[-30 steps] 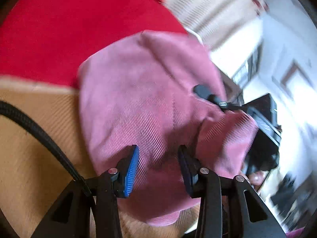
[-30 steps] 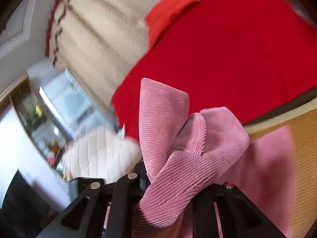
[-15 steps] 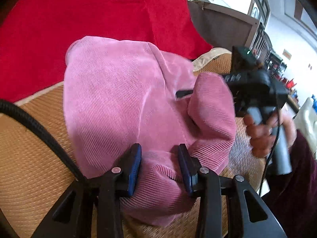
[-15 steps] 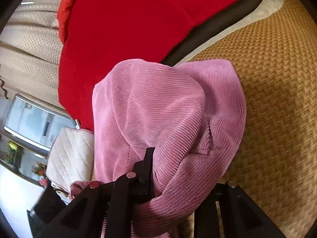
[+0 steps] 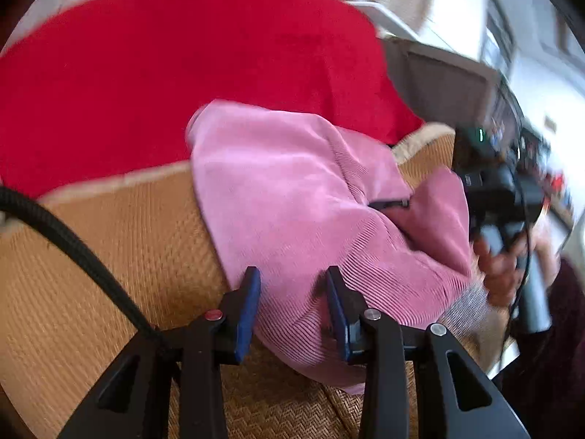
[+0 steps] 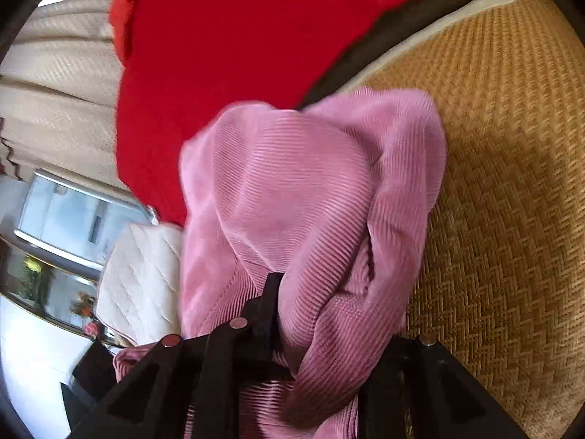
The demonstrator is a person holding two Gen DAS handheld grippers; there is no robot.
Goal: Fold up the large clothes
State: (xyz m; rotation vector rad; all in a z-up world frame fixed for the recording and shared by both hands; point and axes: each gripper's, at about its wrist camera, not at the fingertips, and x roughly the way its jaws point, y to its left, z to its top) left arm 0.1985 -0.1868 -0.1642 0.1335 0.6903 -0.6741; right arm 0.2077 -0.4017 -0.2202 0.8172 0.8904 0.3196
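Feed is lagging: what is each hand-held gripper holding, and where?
Right hand-held gripper clamps a bunched fold of the pink garment. Left hand-held gripper straddles its near edge, open.

i see a pink ribbed corduroy garment (image 5: 292, 197), a tan herringbone woven mat (image 6: 512, 183), a plain red blanket (image 5: 182, 55), blue pads (image 5: 248, 307) on my black left hand-held gripper (image 5: 292, 307), a white quilted cushion (image 6: 142, 281)

Both wrist views look down along their fingers, close over the mat (image 5: 109, 256); both share the garment (image 5: 292, 201).
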